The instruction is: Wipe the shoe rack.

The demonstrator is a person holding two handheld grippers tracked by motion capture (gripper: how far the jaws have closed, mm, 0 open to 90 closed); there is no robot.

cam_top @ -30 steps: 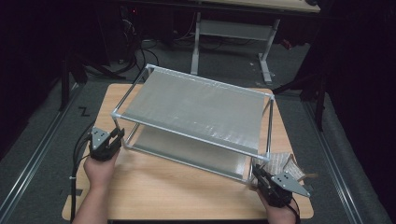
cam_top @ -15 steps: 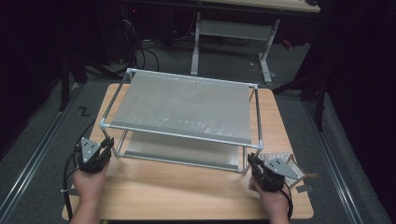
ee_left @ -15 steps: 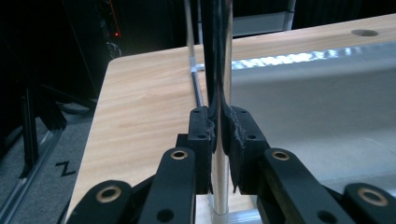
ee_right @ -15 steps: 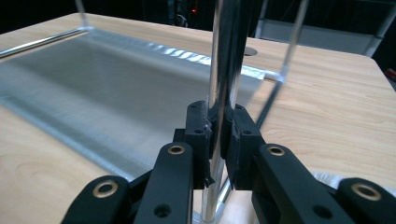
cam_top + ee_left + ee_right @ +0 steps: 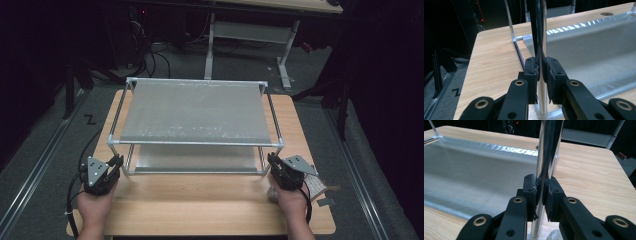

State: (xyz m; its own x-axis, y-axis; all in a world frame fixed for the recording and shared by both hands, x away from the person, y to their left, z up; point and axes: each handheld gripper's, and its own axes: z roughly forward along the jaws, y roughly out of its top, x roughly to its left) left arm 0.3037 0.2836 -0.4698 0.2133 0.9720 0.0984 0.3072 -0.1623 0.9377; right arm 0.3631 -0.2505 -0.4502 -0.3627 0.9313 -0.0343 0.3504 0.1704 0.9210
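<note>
A two-shelf metal rack (image 5: 195,112) with mesh shelves stands square on the wooden table (image 5: 200,205). My left gripper (image 5: 119,161) is shut on the rack's front-left leg (image 5: 544,25). In the left gripper view the left gripper (image 5: 541,62) has its pads clamped on the shiny tube just above the foot. My right gripper (image 5: 270,160) is shut on the front-right leg (image 5: 550,145), and the right gripper (image 5: 542,182) pinches that tube low down. The lower shelf (image 5: 195,159) sits just above the tabletop.
A white ribbed item (image 5: 315,187) lies on the table by the right hand. The rack covers most of the table, leaving a bare strip at the front. Behind the table stands a desk frame (image 5: 250,30) with cables on the floor.
The rack has swung from a skewed stand to square with the table. The left hand came nearer to me and the right hand went farther, both still gripping their legs.
</note>
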